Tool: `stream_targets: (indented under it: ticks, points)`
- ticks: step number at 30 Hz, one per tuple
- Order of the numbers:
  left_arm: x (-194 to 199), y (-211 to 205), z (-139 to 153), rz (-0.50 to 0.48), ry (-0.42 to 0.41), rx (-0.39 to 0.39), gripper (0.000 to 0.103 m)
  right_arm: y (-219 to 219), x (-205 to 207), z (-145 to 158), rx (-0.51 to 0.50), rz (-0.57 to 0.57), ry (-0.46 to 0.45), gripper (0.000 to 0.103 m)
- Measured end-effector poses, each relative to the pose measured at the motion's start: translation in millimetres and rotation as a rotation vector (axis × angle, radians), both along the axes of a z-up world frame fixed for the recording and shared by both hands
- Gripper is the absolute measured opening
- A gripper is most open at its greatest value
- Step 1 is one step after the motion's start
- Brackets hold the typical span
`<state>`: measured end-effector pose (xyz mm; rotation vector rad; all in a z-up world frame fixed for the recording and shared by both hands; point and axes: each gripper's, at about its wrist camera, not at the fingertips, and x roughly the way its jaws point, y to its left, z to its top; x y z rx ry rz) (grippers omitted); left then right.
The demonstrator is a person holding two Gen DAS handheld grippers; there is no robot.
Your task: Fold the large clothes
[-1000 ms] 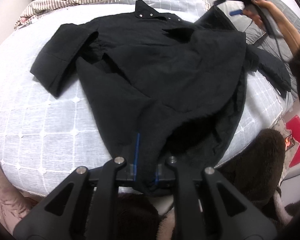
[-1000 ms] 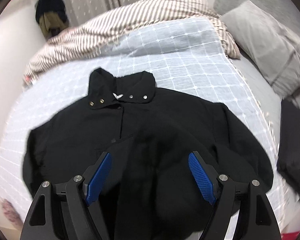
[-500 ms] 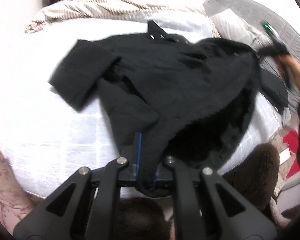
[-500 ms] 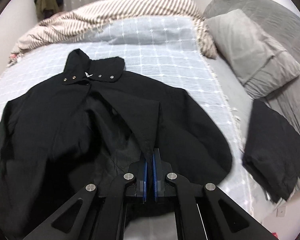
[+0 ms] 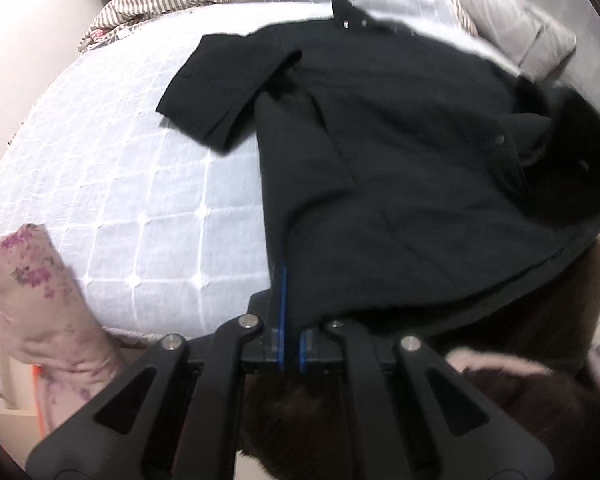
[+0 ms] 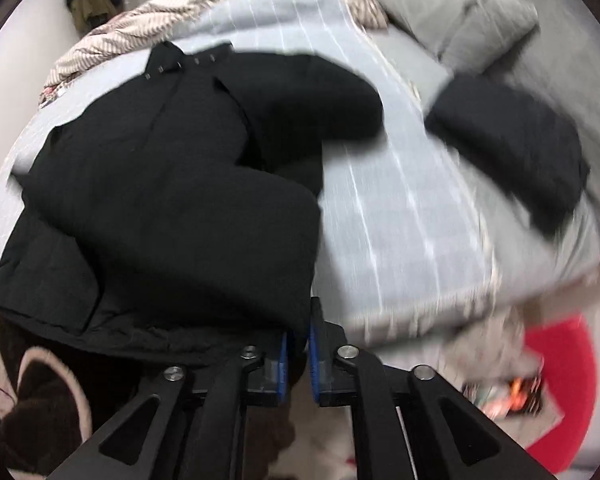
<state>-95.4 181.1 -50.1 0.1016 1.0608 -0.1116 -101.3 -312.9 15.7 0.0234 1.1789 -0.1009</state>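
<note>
Since a second ago the right tool [image 6: 298, 350] has closed on the coat [image 5: 400, 168] hem; left tool [image 5: 290, 332] pinches it too. Collar points toward the far end of the bed [image 5: 112, 208].

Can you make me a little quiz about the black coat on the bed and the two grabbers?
1. True or false: the left gripper is clamped on the hem of the black coat.
2. What lies on the grey sheet beside the coat: A) a folded dark garment, B) a book, C) a shoe?
3. Fill in: the right gripper has black ____ pinched between its blue pads.

Key
1. True.
2. A.
3. Cloth, the coat's lower edge.
</note>
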Motion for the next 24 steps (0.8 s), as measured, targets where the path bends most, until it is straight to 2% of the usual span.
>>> stream_targets:
  ticks: [4, 6, 8, 9, 11, 13, 16, 19, 22, 24]
  points:
    - [-14.8, -13.6, 20.6, -0.049, -0.064, -0.012, 0.026, -7.2, -24.5, 2.8, -0.021, -0.040, 0.002, 0.042]
    - [-23.7, -22.9, 33.8, -0.073, -0.122, -0.002, 0.062, 1.0, -30.9, 11.9, -0.040, -0.028, -0.038, 0.054]
    - [-30.8, -38.9, 45.1, -0.149, -0.183, -0.032, 0.072, 16.1, -32.5, 22.7, -0.054, 0.013, -0.088, 0.060]
    - [-32.5, -46.2, 47.1, -0.183, -0.189, -0.050, 0.073, 30.2, -32.7, 28.9, -0.048, 0.059, -0.121, 0.066]
    - [-33.2, -65.6, 44.8, -0.268, -0.176, -0.099, 0.073, 48.7, -26.4, 30.5, -0.016, 0.131, -0.155, 0.070]
    - [-29.3, -88.7, 33.6, -0.345, -0.142, -0.135, 0.074, 79.4, -20.3, 27.0, 0.009, 0.236, -0.150, 0.070]
    - [-21.5, -113.6, 13.3, -0.400, -0.089, -0.126, 0.074, 117.0, -14.4, 18.4, 0.015, 0.333, -0.156, 0.071]
    - [-7.9, -129.7, -6.3, -0.395, -0.047, -0.114, 0.074, 150.9, -6.2, -4.1, 0.076, 0.400, -0.121, 0.071]
    - [1.8, -131.9, -20.4, -0.370, -0.021, -0.142, 0.075, 187.4, -3.8, -31.7, 0.108, 0.482, -0.094, 0.071]
    - [5.3, -134.3, -23.3, -0.356, -0.012, -0.157, 0.084, 208.1, -3.8, -48.7, 0.120, 0.532, -0.092, 0.071]
